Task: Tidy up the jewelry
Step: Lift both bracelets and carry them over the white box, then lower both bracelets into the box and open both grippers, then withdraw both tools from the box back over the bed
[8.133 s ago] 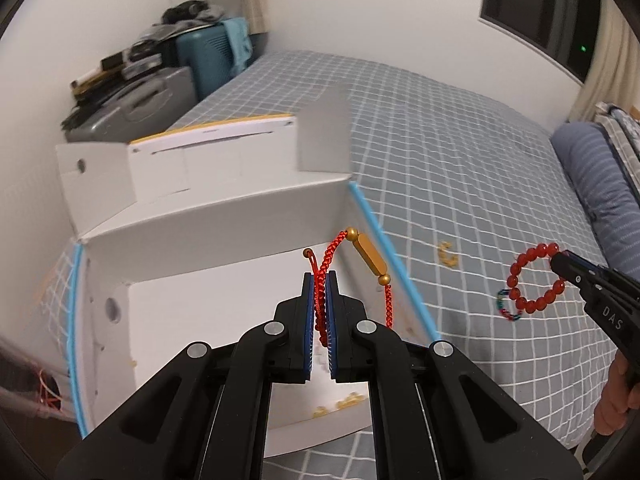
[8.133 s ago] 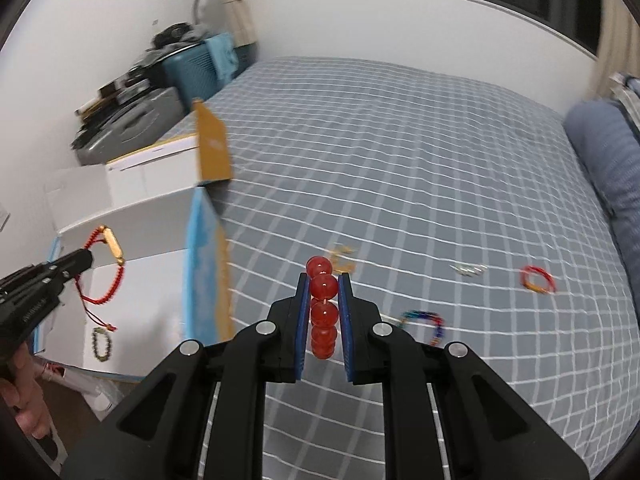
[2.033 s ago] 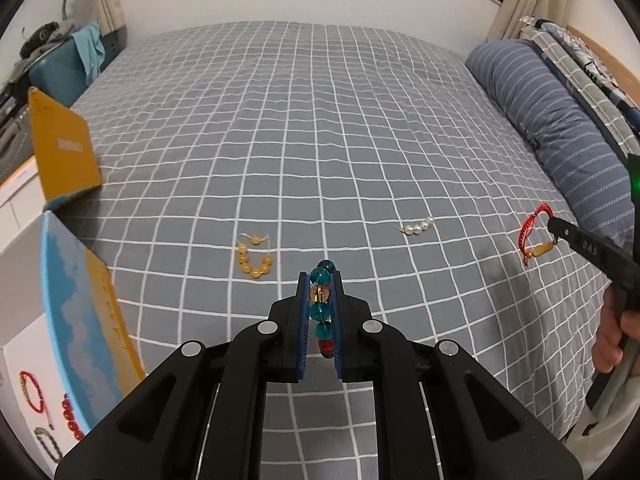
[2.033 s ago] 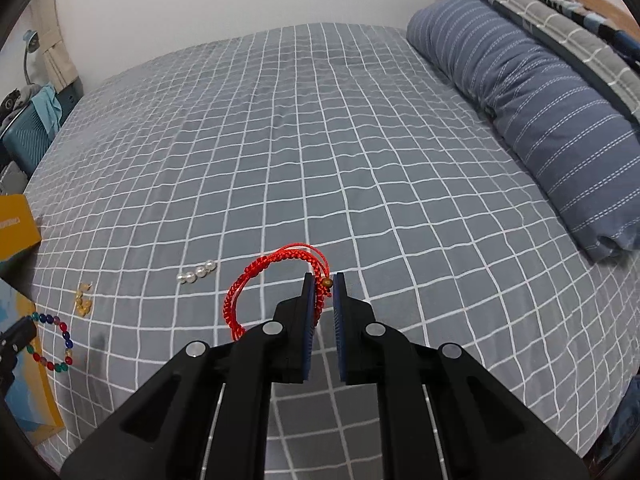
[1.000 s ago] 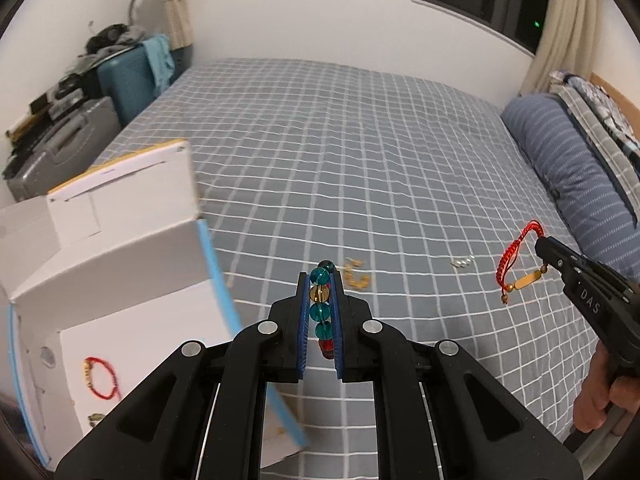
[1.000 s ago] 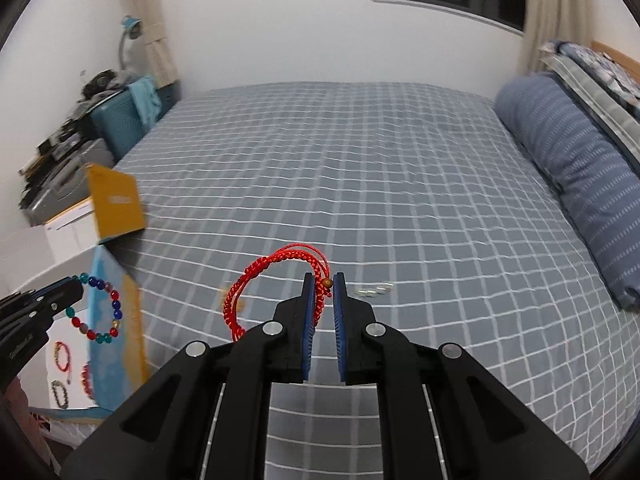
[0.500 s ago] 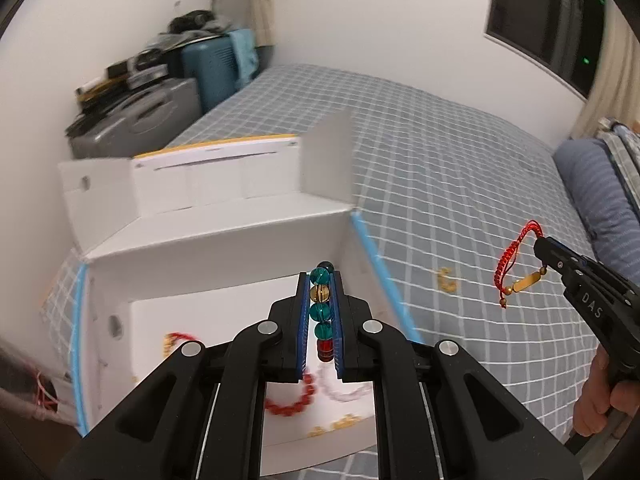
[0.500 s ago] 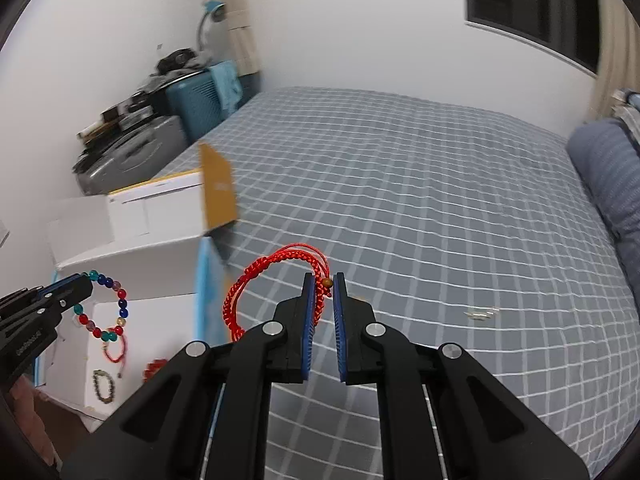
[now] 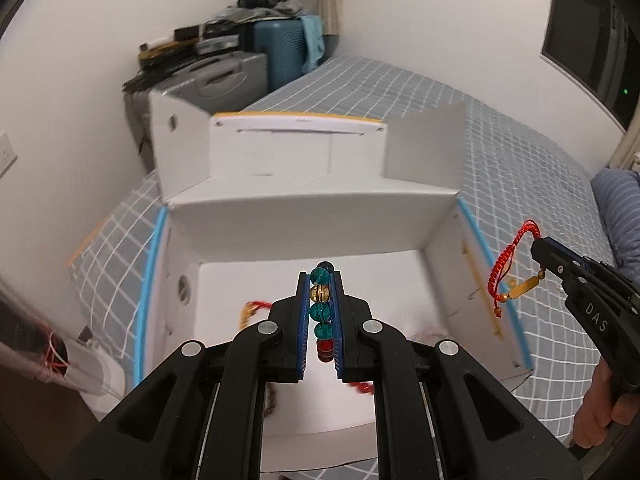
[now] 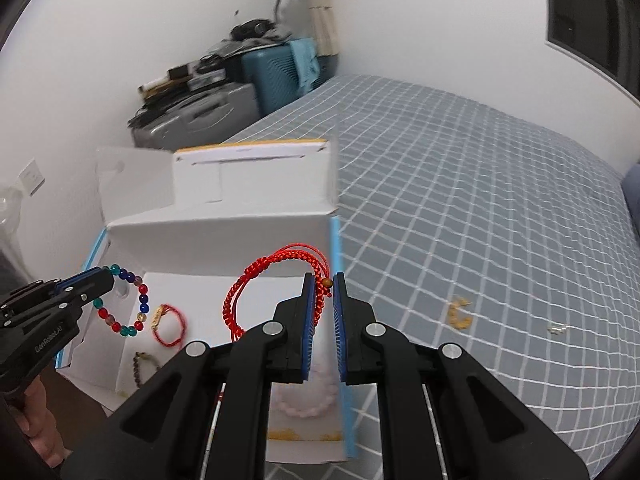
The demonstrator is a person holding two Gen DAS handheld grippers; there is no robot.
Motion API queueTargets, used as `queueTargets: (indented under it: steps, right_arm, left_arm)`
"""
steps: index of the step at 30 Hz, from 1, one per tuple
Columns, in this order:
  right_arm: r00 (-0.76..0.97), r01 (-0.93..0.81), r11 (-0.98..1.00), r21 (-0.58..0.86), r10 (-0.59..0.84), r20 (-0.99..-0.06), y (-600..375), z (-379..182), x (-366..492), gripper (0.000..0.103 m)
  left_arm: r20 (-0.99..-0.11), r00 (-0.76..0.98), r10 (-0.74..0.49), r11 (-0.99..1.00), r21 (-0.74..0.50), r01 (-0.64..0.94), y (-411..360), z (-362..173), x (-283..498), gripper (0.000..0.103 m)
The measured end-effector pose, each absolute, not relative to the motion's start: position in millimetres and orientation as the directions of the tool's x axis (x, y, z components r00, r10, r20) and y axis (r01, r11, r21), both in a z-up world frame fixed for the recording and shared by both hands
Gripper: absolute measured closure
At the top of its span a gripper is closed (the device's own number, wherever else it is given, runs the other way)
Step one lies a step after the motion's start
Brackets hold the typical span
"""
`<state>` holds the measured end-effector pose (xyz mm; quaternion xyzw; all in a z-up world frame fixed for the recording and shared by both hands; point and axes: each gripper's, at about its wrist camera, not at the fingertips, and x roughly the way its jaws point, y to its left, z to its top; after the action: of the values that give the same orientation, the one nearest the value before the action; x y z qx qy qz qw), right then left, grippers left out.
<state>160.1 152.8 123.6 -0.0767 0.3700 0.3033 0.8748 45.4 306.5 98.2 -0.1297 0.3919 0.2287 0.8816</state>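
My left gripper (image 9: 320, 300) is shut on a multicoloured bead bracelet (image 9: 321, 312) and holds it above the open white box (image 9: 280, 216). The bracelet also hangs from that gripper in the right wrist view (image 10: 134, 304). My right gripper (image 10: 323, 292) is shut on a red cord bracelet (image 10: 256, 292) over the box's right wall (image 10: 335, 264); it shows at the right of the left wrist view (image 9: 508, 268). Inside the box lie a red cord bracelet with a gold tube (image 10: 170, 325), a dark bead bracelet (image 10: 140, 364) and a pink bead bracelet (image 10: 304, 396).
The box stands on a grey checked bed (image 10: 460, 200) near its corner. A yellow bead piece (image 10: 460, 314) and a small pearl piece (image 10: 558, 329) lie on the bed to the right. Suitcases (image 9: 216, 76) stand by the wall behind the box.
Both grippers have swung left from the bed to the box, each carrying its bracelet. The left gripper now hangs over the box's inside; the right gripper is over the box's right wall.
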Motion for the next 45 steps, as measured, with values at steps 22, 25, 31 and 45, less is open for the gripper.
queueTargets:
  steps: [22, 25, 31, 45]
  right_arm:
    - [0.393, -0.64, 0.766, 0.058, 0.392, -0.832, 219.7, 30.9, 146.6, 0.094]
    - [0.387, -0.644, 0.763, 0.062, 0.395, -0.833, 220.5, 29.0, 147.1, 0.092]
    - [0.398, -0.643, 0.764, 0.059, 0.399, -0.826, 218.7, 32.6, 147.0, 0.084]
    - [0.543, -0.608, 0.794, 0.024, 0.437, -0.716, 174.7, 93.5, 147.7, 0.019]
  left_arm:
    - [-0.859, 0.444, 0.255, 0.828, -0.042, -0.559, 342.0, 6.9, 25.1, 0.094]
    - [-0.859, 0.445, 0.253, 0.829, -0.044, -0.557, 341.6, 6.8, 25.1, 0.094]
    - [-0.849, 0.453, 0.271, 0.825, -0.037, -0.563, 341.6, 12.0, 25.1, 0.092]
    - [-0.759, 0.56, 0.334, 0.826, -0.05, -0.561, 320.7, 69.1, 29.7, 0.016]
